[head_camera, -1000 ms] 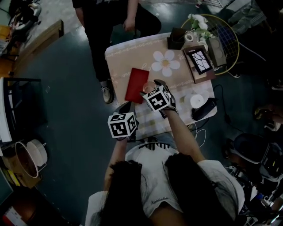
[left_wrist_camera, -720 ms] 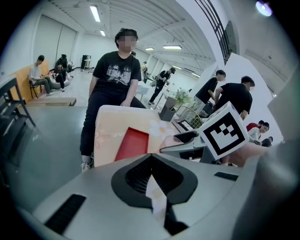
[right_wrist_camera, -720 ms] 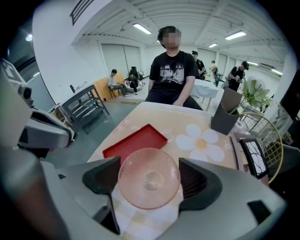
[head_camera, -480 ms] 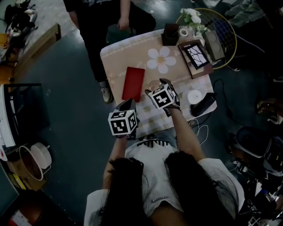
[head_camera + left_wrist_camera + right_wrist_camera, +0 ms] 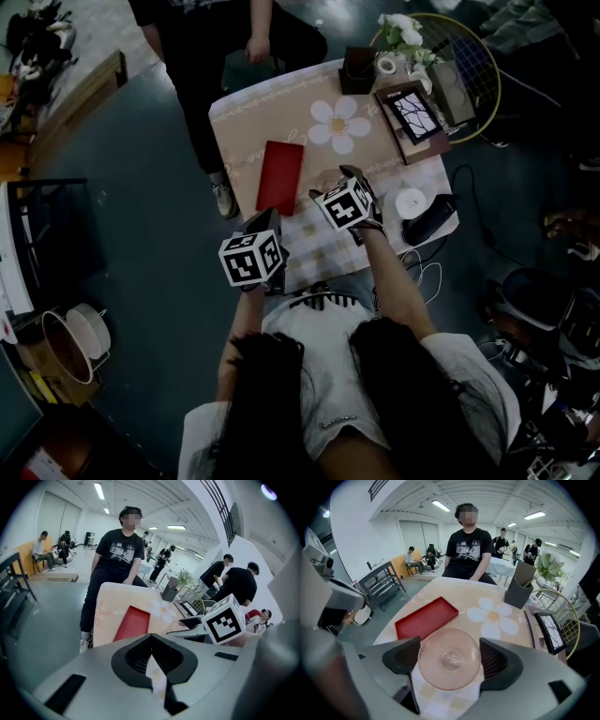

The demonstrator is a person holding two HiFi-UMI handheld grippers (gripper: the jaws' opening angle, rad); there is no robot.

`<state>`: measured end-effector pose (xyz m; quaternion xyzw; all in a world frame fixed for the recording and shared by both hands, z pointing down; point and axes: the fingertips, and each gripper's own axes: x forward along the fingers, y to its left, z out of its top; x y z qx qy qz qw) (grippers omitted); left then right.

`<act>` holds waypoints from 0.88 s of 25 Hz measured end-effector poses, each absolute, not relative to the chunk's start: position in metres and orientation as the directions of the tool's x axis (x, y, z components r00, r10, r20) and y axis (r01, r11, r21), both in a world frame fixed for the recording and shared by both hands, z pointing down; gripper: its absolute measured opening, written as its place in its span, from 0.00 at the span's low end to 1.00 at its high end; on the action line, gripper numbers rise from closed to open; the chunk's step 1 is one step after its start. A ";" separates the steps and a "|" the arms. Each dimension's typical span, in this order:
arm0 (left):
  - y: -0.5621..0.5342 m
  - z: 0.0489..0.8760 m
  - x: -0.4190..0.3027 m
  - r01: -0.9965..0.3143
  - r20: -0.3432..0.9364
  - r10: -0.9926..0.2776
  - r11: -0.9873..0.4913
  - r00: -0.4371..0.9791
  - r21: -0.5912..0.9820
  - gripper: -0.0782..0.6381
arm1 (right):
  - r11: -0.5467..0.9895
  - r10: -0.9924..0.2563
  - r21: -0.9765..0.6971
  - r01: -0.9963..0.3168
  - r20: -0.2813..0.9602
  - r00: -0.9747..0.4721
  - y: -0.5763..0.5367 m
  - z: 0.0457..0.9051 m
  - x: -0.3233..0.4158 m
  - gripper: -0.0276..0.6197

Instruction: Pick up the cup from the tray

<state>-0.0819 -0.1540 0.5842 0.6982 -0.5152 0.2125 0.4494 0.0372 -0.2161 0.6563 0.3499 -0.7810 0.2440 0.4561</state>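
Note:
A translucent pink cup [image 5: 449, 659] sits between the pads of my right gripper [image 5: 449, 662], which is shut on it above the checked cloth near the table's front. In the head view the cup [image 5: 325, 178] shows just ahead of the right gripper [image 5: 330, 186] and its marker cube. The red tray [image 5: 281, 176] lies empty to the cup's left, long side pointing away; it shows too as the tray [image 5: 425, 618] and the tray [image 5: 132, 623]. My left gripper [image 5: 264, 223] hangs at the table's near-left edge, its jaws [image 5: 151, 645] shut on nothing.
A person [image 5: 225, 47] stands at the table's far side. A white flower mat [image 5: 340, 127], a dark holder [image 5: 359, 68], a framed picture [image 5: 411, 111], a white round thing [image 5: 410, 203] and a black object [image 5: 431, 223] occupy the right half. A racket [image 5: 473, 70] leans beyond.
The right gripper with the cup has drifted slightly right, away from the red tray. The left gripper has stayed at about the same spot by the table's edge.

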 end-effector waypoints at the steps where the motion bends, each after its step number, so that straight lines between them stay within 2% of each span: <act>1: -0.154 0.584 -0.082 -0.906 0.756 -0.531 -0.053 0.382 0.421 0.11 | 0.634 -0.331 -0.063 -0.771 0.879 -0.343 -0.216 0.656 0.038 0.66; 6: -0.152 0.585 -0.082 -0.907 0.758 -0.530 -0.053 0.380 0.417 0.11 | 0.629 -0.325 -0.107 -0.770 0.864 -0.385 -0.213 0.649 0.035 0.66; 18: -0.152 0.580 -0.075 -0.905 0.736 -0.555 -0.080 0.389 0.418 0.12 | 0.571 -0.431 -0.153 -0.807 0.780 -0.453 -0.209 0.594 0.033 0.66; 22: -0.154 0.573 -0.071 -0.914 0.721 -0.580 -0.111 0.379 0.390 0.11 | 0.554 -0.512 -0.141 -0.821 0.719 -0.470 -0.212 0.565 0.038 0.66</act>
